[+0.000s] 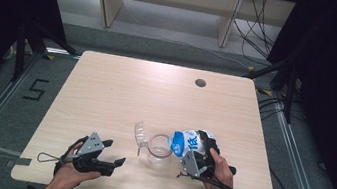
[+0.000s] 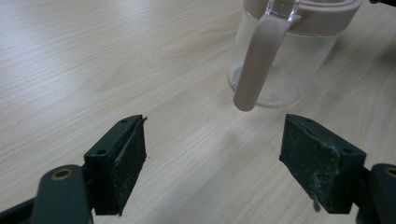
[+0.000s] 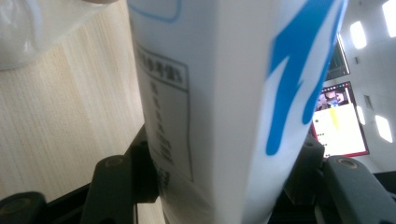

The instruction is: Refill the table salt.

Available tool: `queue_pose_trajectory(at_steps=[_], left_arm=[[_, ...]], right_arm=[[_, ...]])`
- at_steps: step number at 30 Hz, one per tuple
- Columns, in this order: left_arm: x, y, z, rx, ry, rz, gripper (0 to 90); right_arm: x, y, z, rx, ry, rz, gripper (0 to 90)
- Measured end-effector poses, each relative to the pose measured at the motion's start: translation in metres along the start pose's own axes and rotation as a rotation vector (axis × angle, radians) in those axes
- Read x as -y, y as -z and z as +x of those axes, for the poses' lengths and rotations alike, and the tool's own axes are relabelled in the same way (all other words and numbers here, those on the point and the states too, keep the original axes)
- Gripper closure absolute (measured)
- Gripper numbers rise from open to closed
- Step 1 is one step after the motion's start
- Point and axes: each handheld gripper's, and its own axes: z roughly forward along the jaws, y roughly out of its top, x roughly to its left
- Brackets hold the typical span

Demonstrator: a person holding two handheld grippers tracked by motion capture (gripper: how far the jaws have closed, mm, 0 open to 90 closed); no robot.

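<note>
A white carton (image 1: pixel 192 141) with blue print is held tipped over a clear jug (image 1: pixel 160 151) near the front middle of the wooden table (image 1: pixel 121 92). The carton is clamped between the jaws of the right gripper (image 1: pixel 197 160), its top end leaning toward the jug's open mouth. The jug is seen as a see-through cylinder with a pale pink rim, and a clear flap (image 1: pixel 140 135) is raised at its left side.

In the right gripper view, the carton (image 3: pixel 219 102) is shown from very close: a white side with a framed block of small printed text, a blue outlined shape at the top and a bold blue stroke on the neighbouring face. The black pads are pressed against it from both sides. A lit screen (image 3: pixel 338 121) is seen past its right edge, and the clear jug wall (image 3: pixel 28 32) at upper left.

In the left gripper view, the jug (image 2: pixel 285 51) is shown standing upright on the table (image 2: pixel 93 60), with a pale pink handle (image 2: pixel 258 60) hanging down its near side and a pink band round the top. The jaws of the left gripper (image 2: pixel 212 158) are spread wide with nothing between them, just short of the jug. In the high view, the left gripper (image 1: pixel 112 153) is seen resting low over the front left of the table, well apart from the carton.
</note>
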Motion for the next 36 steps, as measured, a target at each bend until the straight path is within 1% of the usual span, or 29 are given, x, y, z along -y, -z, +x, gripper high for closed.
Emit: queue_pose_trajectory(at_steps=[1, 2, 3, 7, 9, 10, 11, 13, 14, 15, 16, 17, 18, 19, 20, 21, 22, 24, 25, 26, 27, 28, 29, 30, 32, 33, 34, 35, 36], left_arm=[[0.0, 0.0001, 0.0, 0.002, 0.0, 0.005, 22.0], [0.0002, 0.0003, -0.0003, 0.003, 0.001, 0.005, 22.0], [0.0001, 0.0007, -0.0008, -0.002, 0.001, 0.003, 22.0], [-0.0001, -0.0002, 0.0006, 0.005, -0.002, 0.004, 22.0], [0.0002, 0.0003, -0.0003, 0.005, 0.0, 0.005, 21.9], [-0.0001, 0.0004, -0.0006, -0.002, 0.001, 0.003, 22.0], [-0.0002, -0.0003, 0.0004, 0.006, -0.005, 0.003, 22.0], [0.0005, -0.0002, -0.0005, 0.004, 0.012, 0.007, 21.9], [0.0004, -0.0001, -0.0007, 0.007, 0.01, 0.004, 21.9], [-0.0001, 0.0006, -0.0007, -0.003, 0.0, 0.006, 22.0], [-0.0002, -0.0002, 0.0004, 0.009, -0.004, 0.003, 21.9], [-0.0002, -0.0002, 0.0004, 0.009, -0.004, 0.003, 21.9], [0.0005, -0.0009, -0.0008, 0.004, 0.016, 0.003, 21.9], [0.0004, -0.0006, -0.0006, 0.008, 0.012, 0.006, 21.9], [0.0002, -0.0002, -0.0004, 0.008, 0.004, 0.004, 21.9], [0.0002, -0.0002, -0.0004, 0.008, 0.004, 0.004, 21.9], [-0.0003, -0.0005, 0.0008, 0.009, -0.006, 0.005, 21.9], [-0.0001, -0.0006, 0.0007, 0.006, -0.005, 0.005, 21.9], [0.0005, -0.0006, -0.0006, 0.006, 0.014, 0.003, 21.9], [0.0003, -0.0003, -0.0006, 0.008, 0.01, 0.003, 22.0], [-0.0002, -0.0003, 0.0005, 0.008, -0.008, 0.001, 21.9], [-0.0004, -0.0005, 0.0009, 0.009, -0.007, 0.006, 21.9], [-0.0001, -0.0004, -0.0001, -0.001, 0.001, 0.008, 21.9], [0.0004, -0.0006, -0.0001, 0.005, 0.006, 0.007, 21.9], [0.0002, -0.0002, -0.0004, 0.008, 0.006, 0.003, 21.9], [-0.0003, -0.0004, 0.0007, 0.007, -0.007, 0.001, 21.9], [-0.0002, -0.0007, 0.0009, 0.007, -0.005, 0.006, 21.9], [0.0001, -0.0004, -0.0002, -0.001, 0.002, 0.008, 21.9], [0.0005, -0.0007, -0.0004, 0.006, 0.01, 0.006, 21.9]], right_arm=[[0.0, -0.0006, -0.0004, 0.001, 0.006, -0.003, 44.3], [-0.0005, -0.0003, -0.0024, 0.003, 0.036, -0.01, 44.4], [-0.0003, 0.0004, -0.0003, 0.0, 0.002, 0.0, 44.5], [-0.0005, 0.0001, -0.0003, 0.002, 0.008, -0.002, 44.6], [-0.0008, -0.0003, 0.0013, 0.008, 0.024, -0.004, 44.6], [-0.0016, 0.0005, 0.0021, 0.003, 0.026, -0.007, 44.7], [-0.0017, 0.0005, 0.0021, -0.001, 0.021, -0.005, 44.6], [-0.002, 0.0005, 0.0023, 0.007, 0.024, -0.003, 44.7], [-0.0017, -0.0006, 0.0021, 0.013, 0.039, -0.009, 44.7], [-0.0018, -0.0002, 0.0025, 0.016, 0.04, -0.005, 44.7], [-0.0021, 0.0003, 0.0028, 0.017, 0.051, -0.005, 44.7], [-0.0021, 0.0003, 0.0028, 0.017, 0.051, -0.005, 44.7], [-0.0024, -0.0003, 0.0031, 0.018, 0.051, -0.006, 44.7], [-0.0022, -0.0009, 0.0036, 0.02, 0.047, -0.008, 44.7], [-0.0024, -0.0006, 0.0037, 0.022, 0.054, -0.005, 44.7], [-0.003, -0.0006, 0.0028, 0.025, 0.076, -0.007, 44.7], [-0.0028, -0.0003, 0.0042, 0.023, 0.055, 0.0, 44.7], [-0.0029, -0.0005, 0.0041, 0.021, 0.056, -0.002, 44.7], [-0.0034, 0.0001, 0.0035, 0.022, 0.069, 0.0, 44.7], [-0.0033, -0.0009, 0.0045, 0.032, 0.078, -0.001, 44.7], [-0.0035, -0.0012, 0.0043, 0.03, 0.09, -0.002, 44.7], [-0.0039, -0.0011, 0.005, 0.03, 0.086, 0.008, 44.9], [-0.0036, -0.0024, 0.0049, 0.032, 0.091, 0.0, 44.9], [-0.0037, -0.0025, 0.0052, 0.03, 0.087, 0.005, 45.0], [-0.0039, -0.0028, 0.0052, 0.03, 0.092, 0.005, 44.9], [-0.0041, -0.0031, 0.0057, 0.034, 0.099, 0.007, 45.0], [-0.0041, -0.0034, 0.0057, 0.032, 0.1, 0.007, 45.0], [-0.0049, -0.0024, 0.0051, 0.034, 0.11, 0.012, 45.0], [-0.0045, -0.0035, 0.0061, 0.038, 0.104, 0.011, 45.0]])
